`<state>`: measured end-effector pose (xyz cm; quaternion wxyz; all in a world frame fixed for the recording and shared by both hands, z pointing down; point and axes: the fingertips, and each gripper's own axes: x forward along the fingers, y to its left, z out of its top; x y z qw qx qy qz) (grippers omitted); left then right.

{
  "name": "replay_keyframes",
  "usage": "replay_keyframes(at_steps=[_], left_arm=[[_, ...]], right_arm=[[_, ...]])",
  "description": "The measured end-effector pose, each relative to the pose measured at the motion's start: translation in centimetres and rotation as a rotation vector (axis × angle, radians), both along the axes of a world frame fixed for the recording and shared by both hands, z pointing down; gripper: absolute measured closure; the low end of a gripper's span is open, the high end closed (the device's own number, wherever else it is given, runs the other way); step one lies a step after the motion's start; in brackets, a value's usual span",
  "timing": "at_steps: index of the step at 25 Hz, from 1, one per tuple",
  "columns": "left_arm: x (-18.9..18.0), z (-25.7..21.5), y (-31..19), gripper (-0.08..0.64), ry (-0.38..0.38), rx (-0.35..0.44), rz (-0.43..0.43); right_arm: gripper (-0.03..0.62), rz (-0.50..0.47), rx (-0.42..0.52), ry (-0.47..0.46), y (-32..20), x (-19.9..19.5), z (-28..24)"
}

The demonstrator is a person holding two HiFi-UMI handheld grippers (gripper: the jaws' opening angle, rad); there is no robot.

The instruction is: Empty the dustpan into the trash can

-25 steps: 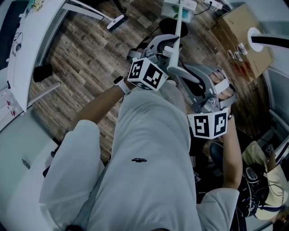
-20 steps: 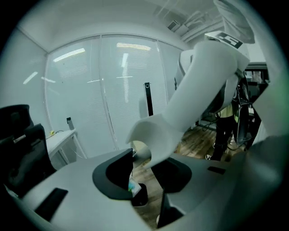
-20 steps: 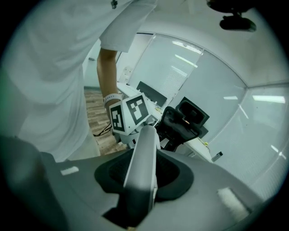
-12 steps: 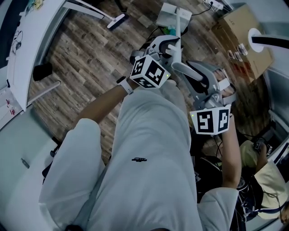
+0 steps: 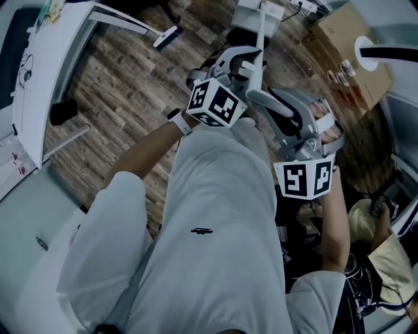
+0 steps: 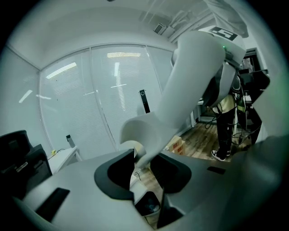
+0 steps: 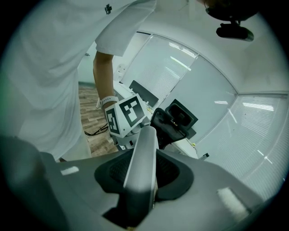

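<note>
White dustpan handle (image 7: 141, 153) sits clamped in my left gripper (image 6: 142, 169) and right gripper (image 7: 141, 180), dustpan (image 5: 258, 10) near the black trash can (image 6: 149, 205) (I'd tip slowly, squarely over it)

A wood-plank floor (image 5: 124, 85) runs under a white table (image 5: 46, 65) at the left and a cardboard box (image 5: 346, 39) at the upper right. In the left gripper view, a glass wall with blinds (image 6: 90, 99) rises behind small cartons (image 6: 177, 144), near a standing person (image 6: 224, 122).
</note>
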<state>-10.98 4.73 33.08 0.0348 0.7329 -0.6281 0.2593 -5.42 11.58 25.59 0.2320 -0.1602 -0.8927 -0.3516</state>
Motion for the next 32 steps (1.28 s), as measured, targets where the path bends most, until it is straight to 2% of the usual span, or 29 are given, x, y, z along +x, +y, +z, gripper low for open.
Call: replay_keyframes(at_steps=[9,23,32], left_arm=[[1.8,-1.4,-3.0,0.445,-0.005,0.01,0.065],[6.3,-1.5,-8.8,0.445,0.012,-0.001,0.308],[10.3,-0.6,-11.7,0.445,0.045,-0.035,0.471]], right_arm=[[0.463,0.095,-0.006,-0.025,-3.0,1.5,-1.3],[0.463,0.34,-0.014,-0.004,-7.7,3.8,-1.6],[0.463,0.518,-0.045,0.016,-10.6,6.4,-1.1]])
